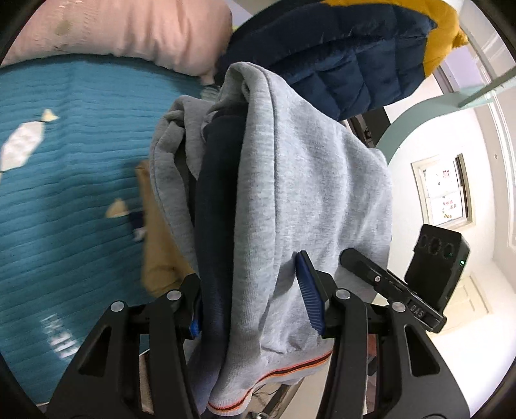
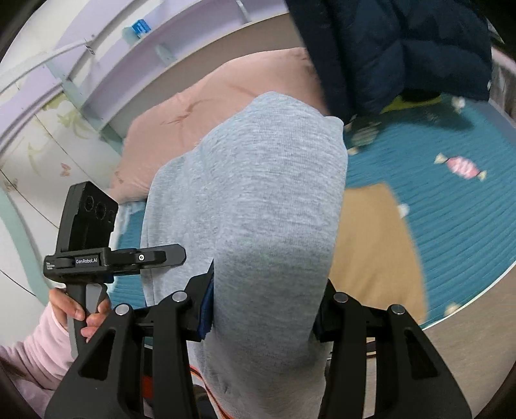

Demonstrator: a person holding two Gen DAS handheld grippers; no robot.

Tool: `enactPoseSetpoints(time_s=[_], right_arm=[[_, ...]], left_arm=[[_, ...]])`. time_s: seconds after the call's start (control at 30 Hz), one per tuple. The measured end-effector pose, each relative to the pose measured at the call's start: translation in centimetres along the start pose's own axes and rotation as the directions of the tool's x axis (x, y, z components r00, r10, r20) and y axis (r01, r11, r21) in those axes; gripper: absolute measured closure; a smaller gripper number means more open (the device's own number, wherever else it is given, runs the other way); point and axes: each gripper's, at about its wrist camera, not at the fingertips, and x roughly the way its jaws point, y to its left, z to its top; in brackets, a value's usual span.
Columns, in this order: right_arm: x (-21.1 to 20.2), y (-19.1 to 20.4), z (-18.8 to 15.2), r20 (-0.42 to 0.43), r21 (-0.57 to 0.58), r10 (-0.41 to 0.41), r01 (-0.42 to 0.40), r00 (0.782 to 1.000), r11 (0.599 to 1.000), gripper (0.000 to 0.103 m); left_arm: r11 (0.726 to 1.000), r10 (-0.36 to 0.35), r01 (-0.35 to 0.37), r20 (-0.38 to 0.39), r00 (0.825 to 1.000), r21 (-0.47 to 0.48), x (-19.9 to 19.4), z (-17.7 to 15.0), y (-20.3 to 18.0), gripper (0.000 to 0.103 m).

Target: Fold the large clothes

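One grey sweatshirt (image 1: 303, 180); one navy puffer jacket (image 1: 338, 61); one pink pillow (image 1: 129, 29); one tan cloth (image 2: 371, 241); two grippers: left gripper (image 1: 254, 306), right gripper (image 2: 261, 309).

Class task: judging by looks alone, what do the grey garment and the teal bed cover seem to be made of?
Grey garment: probably soft cotton-blend sweatshirt knit, matte, heathered, slightly fuzzy, with a striped ribbed hem. Teal bed cover: likely a thick ribbed knit or quilted textile, shown by its parallel ridges; the exact fibre is unclear.

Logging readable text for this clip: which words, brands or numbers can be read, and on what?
"GenRobot.AI": on the black camera mount of the left tool, seen from the right wrist.
Smaller print beside it: too small to read.
Characters on the right tool's mount: unclear, perhaps "OAS".
White marks on the teal bedspread: blurred.
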Motion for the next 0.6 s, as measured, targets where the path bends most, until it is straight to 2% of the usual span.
enactPoseSetpoints(time_s=[0.13, 0.23, 0.3, 0.37, 0.43, 0.47, 0.53, 0.6], right_arm=[[0.9, -3.7, 1.9, -0.034, -0.004, -0.043, 0.043, 0.998, 0.999, 0.06], [4.1, -6.7, 2.6, -0.097, 0.03, -0.069, 0.073, 0.993, 0.997, 0.059], [6.9, -8.6, 2.1, -0.144, 0.059, -0.093, 0.102, 0.985, 0.993, 0.059], [9.2, -11.0, 1.3, -0.191, 0.095, -0.113, 0.133, 0.975, 0.987, 0.059], [11.5, -12.5, -0.1, -0.219, 0.131, -0.128, 0.16, 0.967, 0.978, 0.058], [11.9, -13.0, -0.6, -0.201, 0.136, -0.128, 0.157, 0.971, 0.978, 0.057], [11.9, -13.1, -0.5, -0.188, 0.151, -0.124, 0.154, 0.974, 0.977, 0.056], [11.5, -13.2, -0.5, -0.195, 0.147, -0.136, 0.166, 0.971, 0.975, 0.054]], left_arm=[[0.999, 0.024, -0.023, 0.024, 0.999, -0.037, 4.2, 1.3, -0.1, 0.055], [0.992, 0.096, -0.094, 0.018, 0.995, -0.085, 7.5, 2.2, 1.6, 0.055], [0.981, 0.172, -0.17, 0.006, 0.985, -0.088, 9.8, 2.7, 3.1, 0.055], [0.962, 0.253, -0.255, -0.029, 0.967, -0.103, 12.4, 2.7, 5.0, 0.055], [0.952, 0.287, -0.289, -0.028, 0.957, -0.106, 13.2, 2.5, 5.9, 0.054], [0.95, 0.299, -0.299, -0.014, 0.954, -0.086, 13.3, 2.4, 5.9, 0.054], [0.945, 0.327, -0.327, -0.002, 0.945, -0.035, 13.4, 2.4, 5.4, 0.054], [0.937, 0.347, -0.347, -0.006, 0.938, -0.028, 13.7, 2.9, 4.3, 0.053]])
